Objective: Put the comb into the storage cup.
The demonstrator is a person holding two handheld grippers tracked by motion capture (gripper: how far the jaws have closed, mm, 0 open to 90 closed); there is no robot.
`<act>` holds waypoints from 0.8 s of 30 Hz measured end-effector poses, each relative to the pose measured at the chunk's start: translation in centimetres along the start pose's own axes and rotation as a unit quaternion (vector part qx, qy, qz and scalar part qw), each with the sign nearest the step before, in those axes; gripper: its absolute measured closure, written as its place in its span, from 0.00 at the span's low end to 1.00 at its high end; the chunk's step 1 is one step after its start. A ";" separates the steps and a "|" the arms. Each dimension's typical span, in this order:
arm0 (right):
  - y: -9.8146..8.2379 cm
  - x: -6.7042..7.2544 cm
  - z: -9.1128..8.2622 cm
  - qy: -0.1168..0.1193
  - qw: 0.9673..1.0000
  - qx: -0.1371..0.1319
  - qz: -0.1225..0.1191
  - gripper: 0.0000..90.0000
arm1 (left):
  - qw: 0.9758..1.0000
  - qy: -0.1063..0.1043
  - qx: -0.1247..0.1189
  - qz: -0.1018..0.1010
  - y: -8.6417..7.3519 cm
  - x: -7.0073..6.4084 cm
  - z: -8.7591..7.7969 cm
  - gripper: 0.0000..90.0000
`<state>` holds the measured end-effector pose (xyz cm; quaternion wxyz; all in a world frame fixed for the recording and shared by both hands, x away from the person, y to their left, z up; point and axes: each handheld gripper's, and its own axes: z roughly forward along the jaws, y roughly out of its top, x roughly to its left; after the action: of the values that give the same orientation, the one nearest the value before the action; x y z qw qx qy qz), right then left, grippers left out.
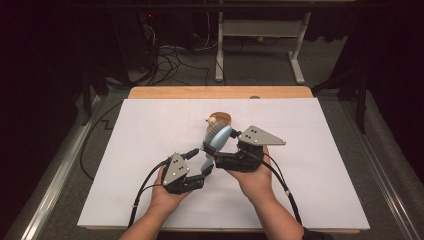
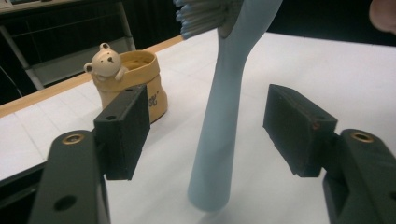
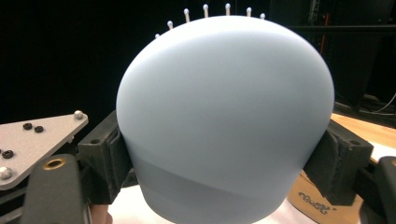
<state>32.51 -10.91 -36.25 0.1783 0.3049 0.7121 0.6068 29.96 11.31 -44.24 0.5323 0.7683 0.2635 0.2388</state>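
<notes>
Right gripper (image 1: 220, 150) was clamped on the head of the pale blue hairbrush (image 1: 216, 140), holding it above the white desk (image 1: 320, 190). Left gripper (image 2: 205, 126) jaws stood apart either side of the brush handle, seemingly not touching. A bear-trimmed tan pot (image 2: 128, 81) sat just beyond.

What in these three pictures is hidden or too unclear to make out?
- Hairbrush bristles: cut off by the top edge in the left gripper view; in the right gripper view only their tips show over the brush's rounded back.
- Writing on the bear pot: covered by the left gripper jaw there, too small in the high view.
- Right gripper pads: mostly behind the brush head they clamp.
- Small object on the table's far edge: too small to identify.
</notes>
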 end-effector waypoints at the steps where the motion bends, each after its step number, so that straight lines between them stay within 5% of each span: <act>1: 0.0 -0.1 -0.1 0.000 1.000 -0.002 0.001 0.23 | 1.000 -0.002 -0.001 -0.003 -0.2 0.1 -0.1 0.35; 5: -0.2 -0.3 -0.4 -0.005 1.000 -0.002 0.002 0.23 | 1.000 0.004 0.007 0.003 -0.7 0.6 -0.7 0.32; 24: -0.2 -1.8 -2.5 -0.023 1.000 -0.004 0.008 0.23 | 0.999 0.016 0.006 -0.043 -2.9 3.3 -3.1 0.23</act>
<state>32.25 -14.01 -36.14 0.1913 0.3236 0.7032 0.6035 30.00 16.46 -45.76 0.5328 0.7556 0.3064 0.2264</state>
